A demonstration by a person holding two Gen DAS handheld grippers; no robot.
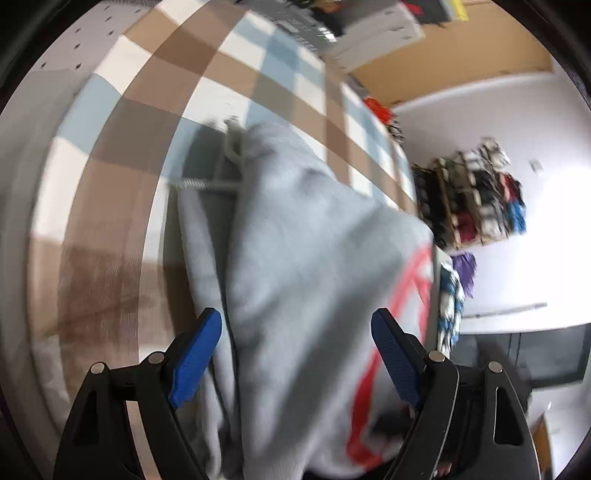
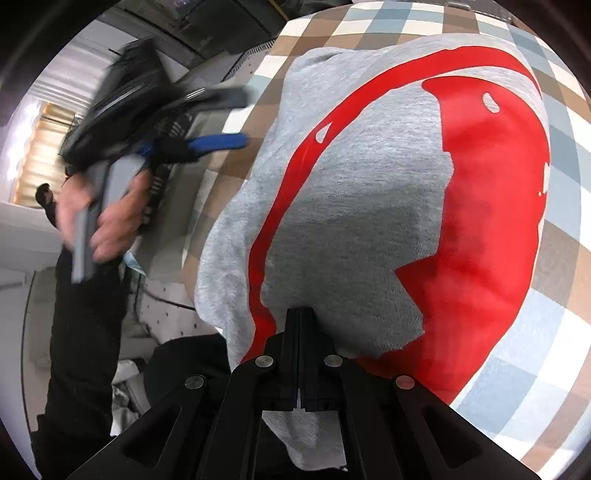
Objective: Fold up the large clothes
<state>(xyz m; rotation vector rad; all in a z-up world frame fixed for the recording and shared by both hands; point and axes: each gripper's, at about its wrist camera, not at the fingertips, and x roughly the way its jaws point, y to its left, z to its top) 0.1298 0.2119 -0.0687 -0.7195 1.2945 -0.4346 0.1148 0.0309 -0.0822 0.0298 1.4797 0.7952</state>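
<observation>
A grey hooded sweatshirt (image 1: 295,229) with a red print (image 2: 480,206) lies folded over on the checked tablecloth (image 1: 122,147). Its hood drawstring (image 1: 234,146) points to the far side. In the left wrist view my left gripper (image 1: 295,317) hovers over the sweatshirt, blue pads (image 1: 195,354) wide apart and nothing pinched. The right wrist view shows that same left gripper (image 2: 240,118) blurred at the cloth's left edge, held by a hand (image 2: 110,218). My right gripper (image 2: 301,314) is shut, with its tips buried in a fold of the grey fabric (image 2: 351,229).
The table edge runs along the sweatshirt's right side (image 1: 436,280). Beyond it stand a rack of folded clothes (image 1: 476,195) and white boxes (image 1: 380,33). A person's dark trouser leg (image 2: 85,314) is beside the table on the left.
</observation>
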